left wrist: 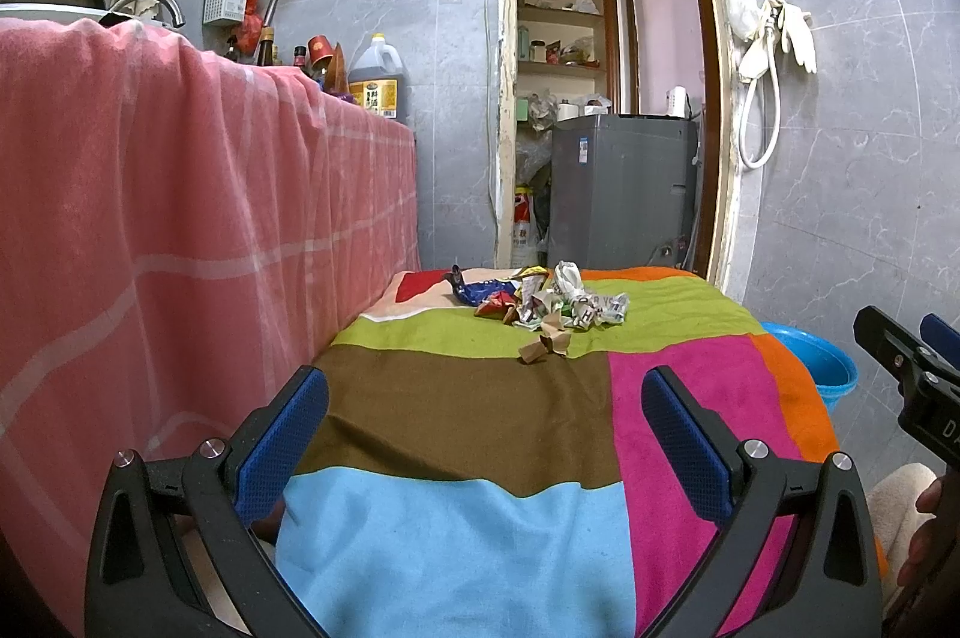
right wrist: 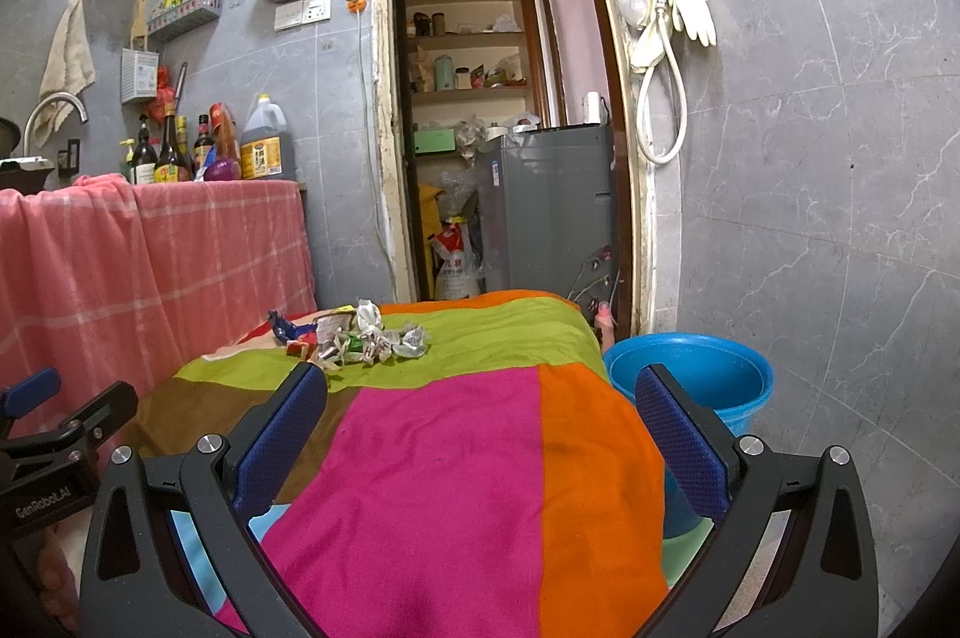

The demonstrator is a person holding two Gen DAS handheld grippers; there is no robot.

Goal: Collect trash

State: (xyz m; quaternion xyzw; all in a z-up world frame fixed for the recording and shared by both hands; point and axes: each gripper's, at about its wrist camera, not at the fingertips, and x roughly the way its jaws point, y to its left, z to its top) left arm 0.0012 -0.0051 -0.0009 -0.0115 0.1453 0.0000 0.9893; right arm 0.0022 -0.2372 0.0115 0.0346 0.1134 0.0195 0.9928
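Nearest: left gripper [left wrist: 485, 425], black frame with blue textured pads, fingers spread wide apart, holding nothing. It hovers over the near end of the table.

Nearest, other side: right gripper [right wrist: 481, 422], same build, fingers likewise wide apart and empty, over the table's pink and orange patches.

Beneath both: low table draped in a patchwork cloth [left wrist: 456, 416] of blue, brown, pink, green and orange blocks.

Right of the table, on the floor: round blue plastic basin [right wrist: 720, 374], touching or just beside the cloth's orange edge; it appears empty and is the likely receptacle.

Far end of the cloth: heap of crumpled trash [left wrist: 543, 305], made up of white printed paper, brown paper scraps, and red and blue foil wrappers, lying across the green stripe. The heap's long axis runs side to side across the table.

Key relation: in the left wrist view the heap lies ahead and slightly right of centre; in the right wrist view the same heap [right wrist: 354, 335] lies ahead and left. Both grippers stand well apart from it; the left seems better aligned, the right nearer the basin.

Behind: pink checked cloth [left wrist: 180, 194] over a counter, grey tiled wall, open doorway.
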